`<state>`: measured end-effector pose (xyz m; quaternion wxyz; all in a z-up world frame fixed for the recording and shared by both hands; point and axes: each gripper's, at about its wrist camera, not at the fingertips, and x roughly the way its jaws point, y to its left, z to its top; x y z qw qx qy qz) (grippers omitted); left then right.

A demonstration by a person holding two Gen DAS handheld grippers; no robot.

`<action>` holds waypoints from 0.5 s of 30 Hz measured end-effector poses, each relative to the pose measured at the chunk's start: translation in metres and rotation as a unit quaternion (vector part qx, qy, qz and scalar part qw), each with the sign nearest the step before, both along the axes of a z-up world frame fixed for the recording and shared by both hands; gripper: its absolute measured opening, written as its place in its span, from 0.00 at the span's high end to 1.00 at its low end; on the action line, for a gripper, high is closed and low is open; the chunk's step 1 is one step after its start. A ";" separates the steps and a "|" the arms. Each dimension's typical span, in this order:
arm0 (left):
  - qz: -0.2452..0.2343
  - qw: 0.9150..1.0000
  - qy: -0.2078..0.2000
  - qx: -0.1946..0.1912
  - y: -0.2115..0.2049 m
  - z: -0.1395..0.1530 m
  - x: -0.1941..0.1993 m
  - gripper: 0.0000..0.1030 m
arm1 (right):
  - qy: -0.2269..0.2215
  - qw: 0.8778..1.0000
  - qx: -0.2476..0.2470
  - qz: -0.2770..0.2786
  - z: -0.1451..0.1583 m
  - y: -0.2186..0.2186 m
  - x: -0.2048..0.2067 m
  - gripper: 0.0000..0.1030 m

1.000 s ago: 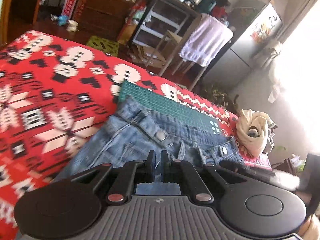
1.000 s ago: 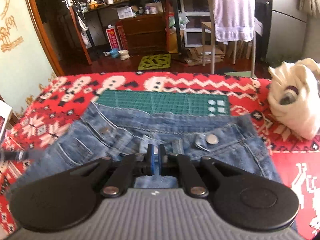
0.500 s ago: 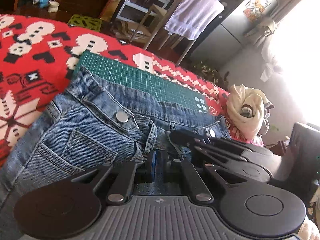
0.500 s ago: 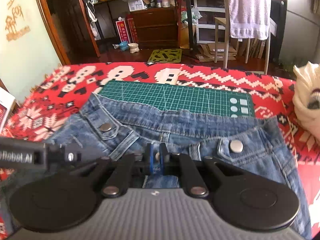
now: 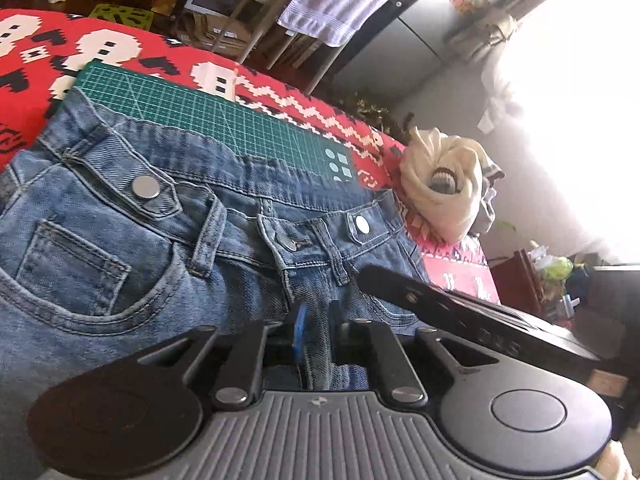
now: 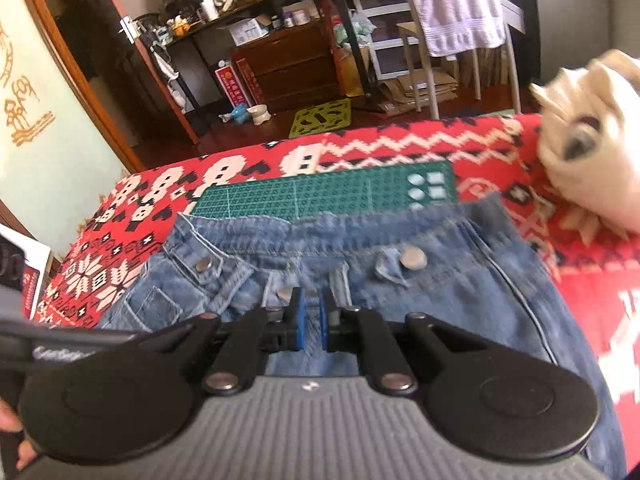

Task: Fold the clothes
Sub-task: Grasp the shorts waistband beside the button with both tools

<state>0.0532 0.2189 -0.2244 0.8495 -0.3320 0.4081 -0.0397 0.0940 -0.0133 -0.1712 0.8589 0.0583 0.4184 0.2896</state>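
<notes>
Blue jeans (image 5: 120, 248) lie front side up with the waistband on a green cutting mat (image 5: 224, 120), over a red patterned blanket (image 5: 40, 48). My left gripper (image 5: 318, 332) sits low over the fly area. Its jaws are opening, a strip of denim stands in the gap, and the pads no longer pinch it. The right gripper's black body (image 5: 440, 300) lies close on the right. In the right wrist view the right gripper (image 6: 311, 320) is shut on a fold of the jeans (image 6: 440, 292) just below the fly button. The left gripper (image 6: 60, 344) shows at the left edge.
A cream cloth bundle (image 5: 444, 184) rests on the blanket right of the jeans, blurred in the right wrist view (image 6: 592, 148). Beyond the blanket's far edge stand a chair with a white towel (image 6: 452, 4), shelves and a cluttered floor. A hand shows at the lower left (image 6: 8, 420).
My left gripper came in lower and closer to the waistband and its jaws have parted. The right gripper slid in beside it, still clamped on the denim.
</notes>
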 end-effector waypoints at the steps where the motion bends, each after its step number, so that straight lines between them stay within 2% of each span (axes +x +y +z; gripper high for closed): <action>1: 0.004 1.000 0.003 0.000 0.001 -0.001 0.000 0.86 | 0.002 1.000 0.005 -0.005 0.000 -0.006 -0.004 0.91; 4: 0.019 1.000 0.007 -0.022 0.007 -0.005 0.001 0.87 | 0.007 1.000 0.022 -0.017 0.001 -0.020 -0.016 0.91; 8: 0.046 0.995 0.019 -0.086 0.019 -0.011 -0.003 0.86 | 0.021 0.999 0.045 -0.021 -0.001 -0.034 -0.031 0.90; 11: 0.053 0.991 0.033 -0.118 0.022 -0.015 -0.011 0.85 | 0.029 0.997 0.058 -0.028 -0.004 -0.042 -0.039 0.90; 15: 0.050 0.988 0.043 -0.141 0.020 -0.017 -0.018 0.81 | 0.046 0.995 0.080 -0.038 -0.010 -0.051 -0.045 0.90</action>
